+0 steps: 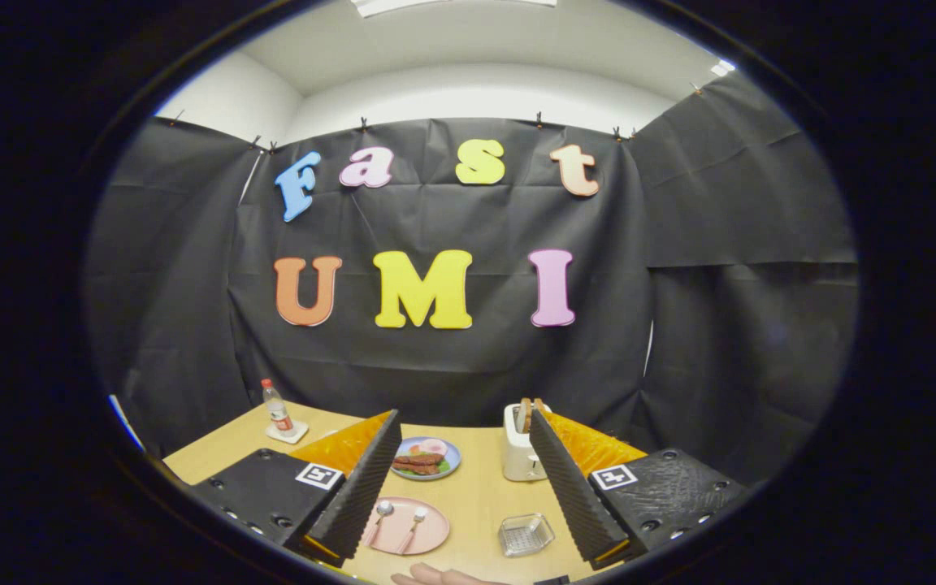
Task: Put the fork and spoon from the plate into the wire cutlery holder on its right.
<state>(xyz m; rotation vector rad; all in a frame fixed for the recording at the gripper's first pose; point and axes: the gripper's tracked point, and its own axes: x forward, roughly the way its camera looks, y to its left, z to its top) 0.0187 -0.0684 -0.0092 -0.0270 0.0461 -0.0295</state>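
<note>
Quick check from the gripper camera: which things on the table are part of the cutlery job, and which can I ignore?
For the job:
- pink plate
- fork and spoon lying on it
- wire cutlery holder, right of the plate
- gripper, fingers open, holding nothing

Just lying about:
- blue plate of food
- toaster
- bottle
- a hand

Staged test booth, apparently indoors: black cloth walls point(452, 357) clipped up around a wooden table point(476, 496), toaster point(519, 445) at one o'clock beyond the fingers.
</note>
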